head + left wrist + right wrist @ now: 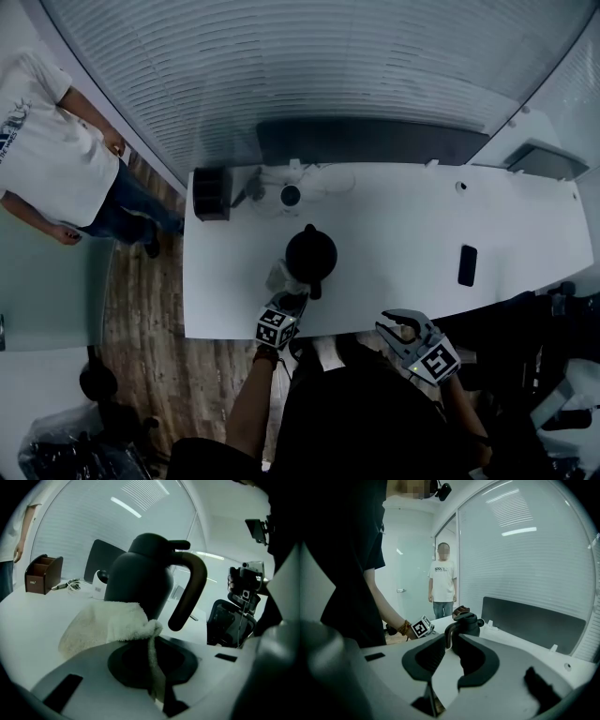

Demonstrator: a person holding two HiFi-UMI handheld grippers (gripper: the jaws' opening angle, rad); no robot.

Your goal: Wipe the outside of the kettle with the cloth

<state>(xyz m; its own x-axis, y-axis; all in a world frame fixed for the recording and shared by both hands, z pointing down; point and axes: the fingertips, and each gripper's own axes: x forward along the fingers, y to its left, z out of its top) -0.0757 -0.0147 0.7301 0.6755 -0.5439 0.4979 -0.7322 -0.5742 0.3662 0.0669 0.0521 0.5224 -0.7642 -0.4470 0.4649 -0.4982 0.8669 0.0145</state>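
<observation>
Clamps limp cloth (108, 620) in left gripper (286, 302) jaws; holds right gripper (449, 663) jaws apart, empty; should steady slick kettle (139, 576) by handle (193, 588).

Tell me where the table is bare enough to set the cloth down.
The widest bare patch lies between the kettle and the phone. Another lies right of the phone, toward that end of the table. Crowded: the back left corner with the box, white device and cables, and the near edge around the cloth and left gripper.
</observation>
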